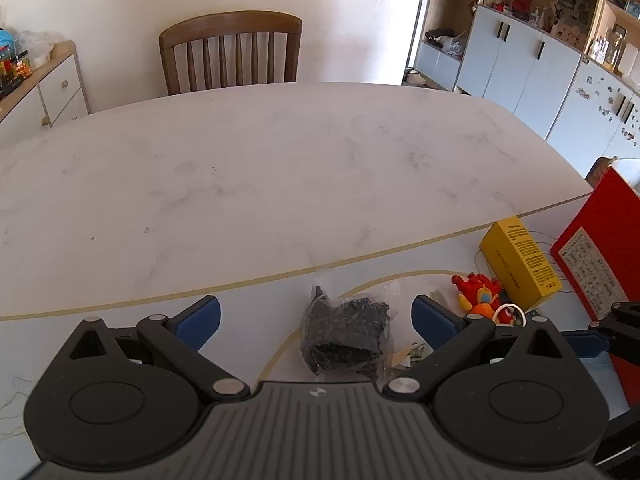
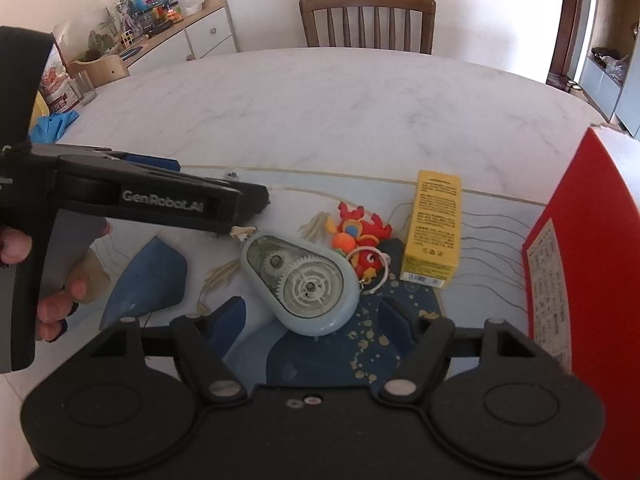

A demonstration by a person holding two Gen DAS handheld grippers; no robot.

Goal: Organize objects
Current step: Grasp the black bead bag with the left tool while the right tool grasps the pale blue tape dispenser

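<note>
In the left wrist view a clear bag of small black parts [image 1: 346, 334] lies on the mat between the fingers of my left gripper [image 1: 316, 322], which is open and apart from it. A red and orange plush keychain [image 1: 482, 298] and a yellow box [image 1: 520, 262] lie to the right. In the right wrist view my right gripper [image 2: 314, 318] is open above a pale blue correction-tape dispenser [image 2: 298, 280]. The plush keychain [image 2: 360, 238] and the yellow box [image 2: 434, 228] lie just beyond it. The left gripper's body [image 2: 160, 198] crosses the left side.
A tall red box [image 2: 580, 248] stands at the right, also in the left wrist view [image 1: 600, 248]. A printed mat [image 2: 472, 208] covers the near table; the marble table [image 1: 260, 180] stretches beyond. A wooden chair [image 1: 232, 52] stands at the far edge. A glass [image 2: 84, 86] and blue cloth [image 2: 52, 126] sit far left.
</note>
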